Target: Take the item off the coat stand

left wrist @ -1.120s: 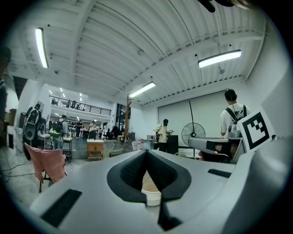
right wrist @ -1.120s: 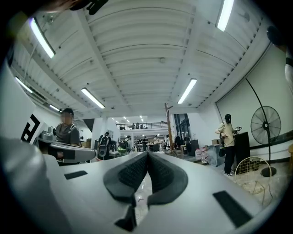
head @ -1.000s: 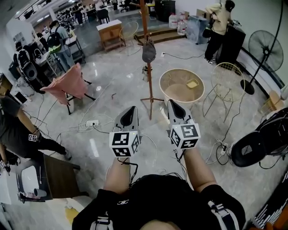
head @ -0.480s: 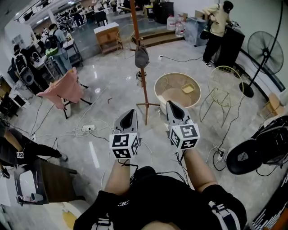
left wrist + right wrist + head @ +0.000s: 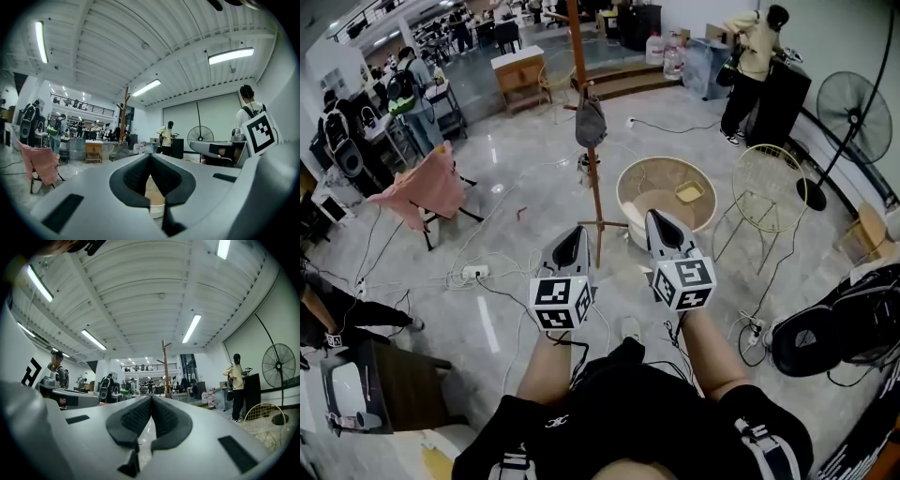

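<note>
- One pink cloth [image 5: 422, 186] lies draped over a chair at far left, well apart from the job.
- Left gripper [image 5: 575, 230] is held level in front of the person with its jaws pressed together at the tips. Nothing sits between them.
- Between the two grippers and farther off stands the coat stand [image 5: 593, 192], a thin wooden pole on splayed feet. The item [image 5: 590, 122] — dark grey, a bag or a cap, I cannot tell which — hangs from a peg high on the pole, untouched.
- Right gripper [image 5: 657, 217] is level too, jaws fully closed and empty, aimed just right of the pole.
- Round tub [image 5: 630, 178] sits on the floor right of the stand, with a wire chair [image 5: 769, 178] beyond it.
- Progress, as I judge it: none of the lift is done. Both grippers are short of the stand. Left to do — close the gap, open a gripper, take hold of the item, raise it clear of the peg and bring it away.
</note>
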